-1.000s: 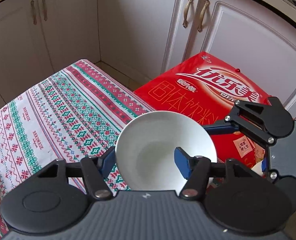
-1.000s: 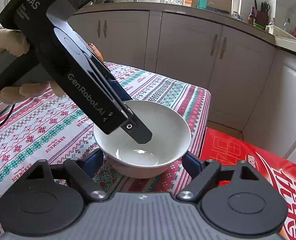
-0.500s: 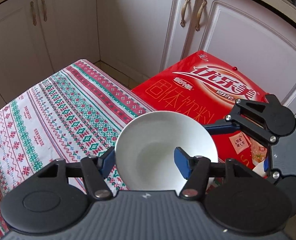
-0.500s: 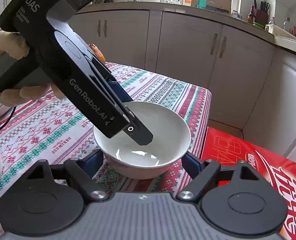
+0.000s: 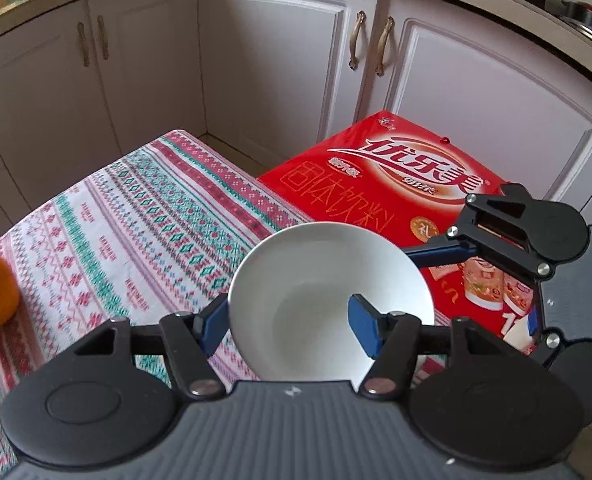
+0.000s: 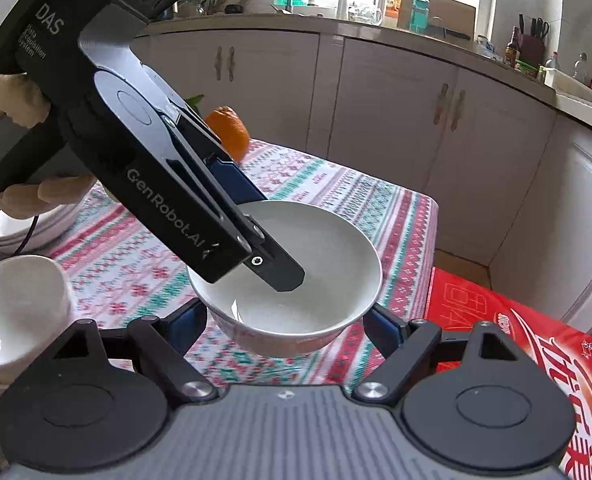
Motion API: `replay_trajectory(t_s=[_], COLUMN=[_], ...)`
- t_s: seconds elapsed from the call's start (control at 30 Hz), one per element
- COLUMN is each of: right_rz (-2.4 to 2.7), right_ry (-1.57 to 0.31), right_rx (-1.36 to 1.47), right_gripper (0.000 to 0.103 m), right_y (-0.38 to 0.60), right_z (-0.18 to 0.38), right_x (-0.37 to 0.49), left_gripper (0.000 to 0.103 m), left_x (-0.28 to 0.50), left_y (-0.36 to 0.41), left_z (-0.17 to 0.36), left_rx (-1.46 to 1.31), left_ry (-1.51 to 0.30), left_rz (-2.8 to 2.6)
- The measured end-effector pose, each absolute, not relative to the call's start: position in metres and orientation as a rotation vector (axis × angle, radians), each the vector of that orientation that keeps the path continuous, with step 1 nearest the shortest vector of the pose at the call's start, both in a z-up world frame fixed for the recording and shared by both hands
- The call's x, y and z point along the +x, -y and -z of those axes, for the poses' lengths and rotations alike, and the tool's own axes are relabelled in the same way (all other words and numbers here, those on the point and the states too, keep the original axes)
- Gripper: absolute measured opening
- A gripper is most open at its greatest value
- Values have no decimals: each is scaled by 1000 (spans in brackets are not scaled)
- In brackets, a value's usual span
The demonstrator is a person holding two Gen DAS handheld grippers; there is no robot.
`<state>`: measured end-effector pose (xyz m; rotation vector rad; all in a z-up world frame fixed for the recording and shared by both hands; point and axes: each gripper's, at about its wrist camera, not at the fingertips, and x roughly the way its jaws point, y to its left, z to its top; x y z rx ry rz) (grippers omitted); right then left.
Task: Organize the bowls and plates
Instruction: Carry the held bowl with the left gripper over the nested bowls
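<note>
Both grippers have risen since a second ago and the plain white ceramic bowl point(image 6: 296, 276) has come up with them; the patterned cloth sits lower under it than before, and a second white bowl point(image 6: 15, 312) has slid into sight at the near left. An orange fruit point(image 6: 228, 131) that was mostly hidden behind the left tool now shows clearly at the far side of the table.

The left gripper point(image 5: 291, 322) has its fingers together on the bowl's near wall, one blue pad point(image 5: 363, 330) inside, the other outside against the rim. The right gripper point(image 6: 285, 326) is clamped across the bowl from either side, its jaws set wide around the bowl's lower body. So the bowl hangs between the two tools, above the right end of the table.

The table wears a red, green and white knitted-pattern cloth point(image 5: 127, 240). Just past its right edge lies a red printed cardboard carton point(image 5: 380, 184) on the floor. White cabinet doors point(image 5: 287, 68) with curved brass handles run round the far side beneath a cluttered countertop. A gloved hand point(image 6: 19, 128) grips the left tool's handle.
</note>
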<state>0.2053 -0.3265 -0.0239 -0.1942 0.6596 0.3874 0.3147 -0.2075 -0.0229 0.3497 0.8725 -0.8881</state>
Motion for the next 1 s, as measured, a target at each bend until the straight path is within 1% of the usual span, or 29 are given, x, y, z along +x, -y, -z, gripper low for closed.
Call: replay_trajectory(t_s=[0.47, 1.0], right_rz=[-428, -480], right_ry=[-647, -621], right_rx=[-185, -198], right_gripper=[88, 88], right_y=[295, 263], right_z=[-5, -18], right_x=[148, 108], left_gripper=[62, 63], left_x=[249, 201], left_y=[167, 126], left_z=[-6, -22], left_rx=[306, 266], left_ry=[-817, -774], left_rz=[859, 799])
